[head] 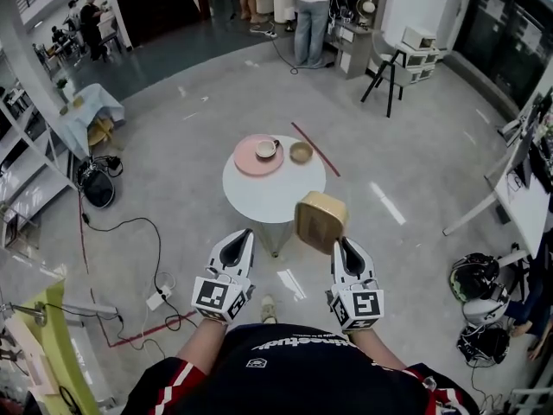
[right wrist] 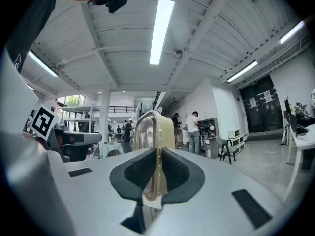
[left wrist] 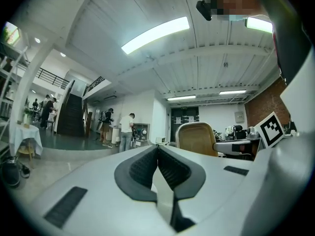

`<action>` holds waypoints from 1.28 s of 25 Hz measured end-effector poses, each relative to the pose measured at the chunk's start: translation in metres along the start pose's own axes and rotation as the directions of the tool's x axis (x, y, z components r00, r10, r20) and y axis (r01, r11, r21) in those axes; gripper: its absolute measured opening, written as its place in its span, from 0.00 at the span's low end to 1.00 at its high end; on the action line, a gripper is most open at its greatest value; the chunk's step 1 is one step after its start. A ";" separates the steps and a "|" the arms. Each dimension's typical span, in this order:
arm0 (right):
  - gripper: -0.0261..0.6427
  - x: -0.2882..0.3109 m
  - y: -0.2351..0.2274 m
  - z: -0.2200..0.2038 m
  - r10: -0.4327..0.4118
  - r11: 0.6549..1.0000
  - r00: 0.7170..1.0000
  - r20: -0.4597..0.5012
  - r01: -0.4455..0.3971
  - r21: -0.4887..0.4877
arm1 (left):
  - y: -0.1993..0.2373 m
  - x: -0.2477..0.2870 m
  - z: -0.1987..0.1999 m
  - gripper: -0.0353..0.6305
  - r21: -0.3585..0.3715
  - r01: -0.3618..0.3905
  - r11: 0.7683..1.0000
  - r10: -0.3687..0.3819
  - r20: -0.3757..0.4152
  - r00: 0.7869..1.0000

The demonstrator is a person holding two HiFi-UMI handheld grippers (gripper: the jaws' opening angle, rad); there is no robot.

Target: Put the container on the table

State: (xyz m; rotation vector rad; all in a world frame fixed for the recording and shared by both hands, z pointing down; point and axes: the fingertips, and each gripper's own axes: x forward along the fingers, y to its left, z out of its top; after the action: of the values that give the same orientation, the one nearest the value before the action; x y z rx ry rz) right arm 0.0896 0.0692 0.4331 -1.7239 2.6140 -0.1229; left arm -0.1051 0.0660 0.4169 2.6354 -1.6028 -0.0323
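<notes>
A tan, square plastic container (head: 320,221) hangs upright on its edge in front of me, with my right gripper (head: 342,245) shut on its rim. In the right gripper view the container (right wrist: 153,127) stands between the dark pads (right wrist: 138,173), which press on both its sides. My left gripper (head: 242,236) is level beside it, jaws shut and empty; its pads (left wrist: 142,168) meet, and the container (left wrist: 197,137) shows to its right. The round white table (head: 274,199) stands just beyond both grippers.
On the table are a pink plate (head: 251,164) with a cup (head: 266,149) and a small bowl (head: 301,152). A red stick (head: 315,149) lies on the floor behind. Cables and a power strip (head: 156,299) lie left, helmets (head: 473,277) right. People stand far back.
</notes>
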 end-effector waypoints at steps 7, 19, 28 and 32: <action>0.12 0.067 0.022 0.015 0.007 1.000 1.000 0.007 -0.007 -0.015 | 0.068 0.034 0.014 0.09 -0.029 0.009 1.000 -0.008 0.021 1.000; 0.12 0.133 0.047 0.013 -0.036 0.999 0.999 -0.015 0.036 -0.003 | 0.137 0.073 0.011 0.09 -0.056 0.071 0.996 -0.070 0.025 0.997; 0.12 0.150 0.040 0.009 -0.067 0.998 0.997 -0.047 0.068 0.007 | 0.151 0.091 0.005 0.09 -0.105 0.094 0.990 -0.093 0.015 0.996; 0.12 0.152 0.035 0.002 -0.071 0.997 0.996 -0.054 0.071 0.005 | 0.151 0.096 -0.006 0.09 -0.122 0.097 0.988 -0.098 0.002 0.995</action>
State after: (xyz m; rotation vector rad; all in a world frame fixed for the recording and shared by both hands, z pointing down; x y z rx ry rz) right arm -0.0021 -0.0572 0.4344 -1.8378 2.5862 -0.1814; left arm -0.1946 -0.0888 0.4335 2.6161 -1.4207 -0.1248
